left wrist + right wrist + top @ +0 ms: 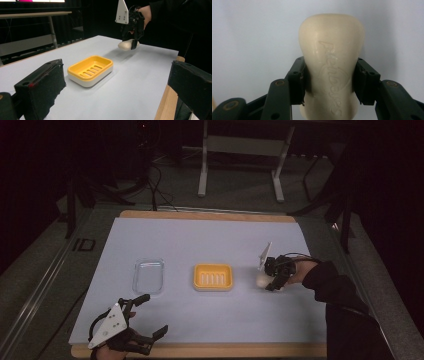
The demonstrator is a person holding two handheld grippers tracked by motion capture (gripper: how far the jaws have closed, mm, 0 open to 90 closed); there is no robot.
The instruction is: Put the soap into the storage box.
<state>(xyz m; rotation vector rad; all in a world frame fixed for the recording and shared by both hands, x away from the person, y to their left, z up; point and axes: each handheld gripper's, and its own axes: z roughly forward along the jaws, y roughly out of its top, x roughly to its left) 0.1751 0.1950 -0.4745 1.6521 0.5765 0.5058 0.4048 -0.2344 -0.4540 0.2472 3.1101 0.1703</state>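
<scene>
Looking down from the high view: a counter under a pale blue-grey sheet, wooden edge exposed at the near and far sides. Near centre, a yellow soap dish with a slotted floor. At its 9 o'clock, well apart, a clear plastic lid lying flat. At the dish's 3 o'clock, near but not touching, a cream soap bar pinched in the right gripper, which a dark sleeve carries in from 4 o'clock. At 7 o'clock on the counter, the left gripper, jaws spread wide, grey three-cornered plate on top, holding nothing.

Left gripper view: its own two black jaws stand far apart at the lower left and right corners. Between them, the soap dish, a yellow tray seated in a white base, resting on the sheet. Beyond it at 1 o'clock, the right gripper pointing downward with the soap bar clamped; the bar appears lifted just clear of the sheet, a shadow beneath it.

Right gripper view: both jaws pressed against the bar's long sides, at its narrowed waist. The soap bar bears embossed lettering along its face; the wording is not legible. Pale sheet behind.
</scene>
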